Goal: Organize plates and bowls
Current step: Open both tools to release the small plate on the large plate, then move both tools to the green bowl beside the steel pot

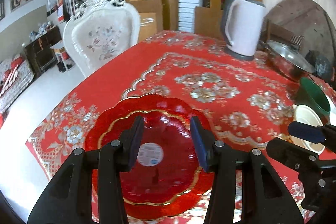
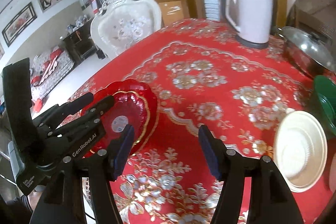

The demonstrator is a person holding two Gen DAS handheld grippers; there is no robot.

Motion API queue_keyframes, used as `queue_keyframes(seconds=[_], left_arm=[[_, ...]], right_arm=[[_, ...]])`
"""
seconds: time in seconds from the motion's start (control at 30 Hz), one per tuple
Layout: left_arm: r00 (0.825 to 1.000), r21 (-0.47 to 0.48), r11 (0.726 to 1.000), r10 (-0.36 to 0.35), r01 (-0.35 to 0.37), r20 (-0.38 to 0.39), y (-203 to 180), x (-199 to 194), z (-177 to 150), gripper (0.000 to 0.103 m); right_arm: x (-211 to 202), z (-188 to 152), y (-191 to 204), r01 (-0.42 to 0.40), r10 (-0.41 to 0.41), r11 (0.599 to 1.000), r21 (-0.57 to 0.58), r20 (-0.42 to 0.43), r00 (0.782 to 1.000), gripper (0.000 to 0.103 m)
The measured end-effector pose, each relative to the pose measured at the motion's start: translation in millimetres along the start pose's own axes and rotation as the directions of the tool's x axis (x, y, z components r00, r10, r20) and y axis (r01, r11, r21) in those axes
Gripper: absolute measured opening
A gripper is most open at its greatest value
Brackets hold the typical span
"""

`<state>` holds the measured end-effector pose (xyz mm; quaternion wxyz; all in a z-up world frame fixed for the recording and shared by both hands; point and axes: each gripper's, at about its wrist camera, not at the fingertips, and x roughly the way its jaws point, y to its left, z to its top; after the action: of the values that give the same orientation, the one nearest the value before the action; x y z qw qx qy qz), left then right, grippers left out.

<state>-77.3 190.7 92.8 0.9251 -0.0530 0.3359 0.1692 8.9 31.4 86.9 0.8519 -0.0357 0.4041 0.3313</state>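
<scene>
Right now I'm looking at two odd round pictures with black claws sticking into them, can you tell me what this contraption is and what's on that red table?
There is no robot here: a person holds a two-finger gripper in each hand, and each gripper carries a fisheye camera looking along its fingers. One picture comes from the left gripper, the other from the right gripper. Both are open and hold nothing.

The left one hangs over a red scalloped plate with a gold line and a round sticker. To the right lie a white bowl and a green bowl. Farther back stand a white kettle and a steel lidded pot, all on a red flowered tablecloth.
</scene>
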Motion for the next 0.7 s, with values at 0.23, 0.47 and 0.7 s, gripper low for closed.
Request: queue_keyframes(seconds=[0.23,0.47,0.7], left_arm=[[0.998,0.051,0.998,-0.049,0.047,0.026,-43,-7,8,0.06],[0.995,0.114,0.989,-0.099,0.096,0.026,-88,-7,15,0.061],[0.99,0.177,0.975,-0.139,0.135,0.006,-135,-2,24,0.061]], right_arm=[[-18,-5,-32,0.027,-0.029,0.998,0.053,0.025,0.999,0.064],[-37,-9,-69,0.058,-0.064,0.992,0.111,0.043,0.997,0.065],[-53,-8,-111,0.095,-0.105,0.981,0.171,0.051,0.993,0.065]])
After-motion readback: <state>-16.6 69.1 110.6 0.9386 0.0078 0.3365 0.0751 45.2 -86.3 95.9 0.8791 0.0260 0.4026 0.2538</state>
